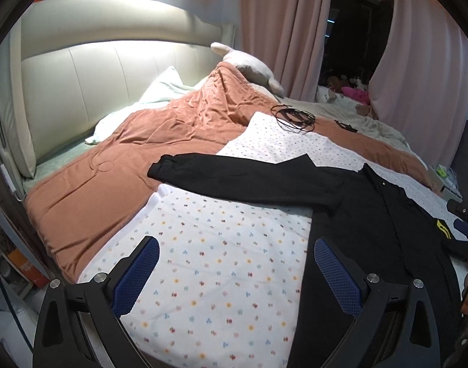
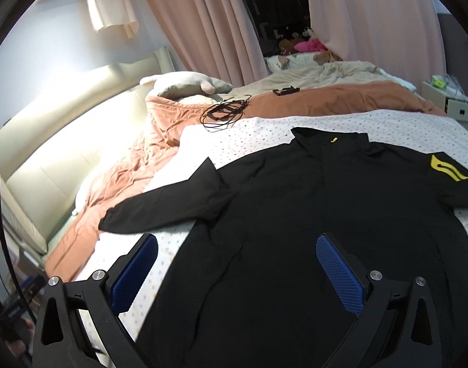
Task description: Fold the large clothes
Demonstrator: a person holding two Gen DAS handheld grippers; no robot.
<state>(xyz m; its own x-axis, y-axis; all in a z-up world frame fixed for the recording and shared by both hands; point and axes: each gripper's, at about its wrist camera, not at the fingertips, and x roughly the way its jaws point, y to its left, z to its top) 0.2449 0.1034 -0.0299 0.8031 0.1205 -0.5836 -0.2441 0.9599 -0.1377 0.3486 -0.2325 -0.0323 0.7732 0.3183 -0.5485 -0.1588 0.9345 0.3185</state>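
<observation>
1. At the far left, the padded cream headboard [image 1: 80,73] stood behind a rumpled orange quilt [image 1: 117,159] that covered the left part of the bed.
2. Your left gripper [image 1: 235,271] was released: its blue-padded fingers [image 1: 135,276] stood wide apart and held nothing, hovering over the white dotted sheet [image 1: 209,263].
3. The dotted sheet lay over the orange quilt, and the black jacket [image 2: 310,214] was spread flat on it, front up, collar toward the far side of the bed.
4. The jacket's left-hand sleeve [image 1: 221,178] stretched out sideways, with its cuff resting on the orange quilt just past the sheet's edge.
5. Beyond the collar, a tangle of black cable [image 2: 224,113] sat where the sheet met the quilt.
6. Your right gripper [image 2: 237,268] was also released, jaws wide and empty, hanging above the jacket's lower body; I could not tell whether the fingers touched the cloth.
7. A yellow emblem [image 2: 448,168] showed on the jacket's right shoulder area.
8. Pink curtains [image 2: 203,21] hung behind the bed, and a small pale bedside cabinet [image 2: 448,104] stood at the far right.
</observation>
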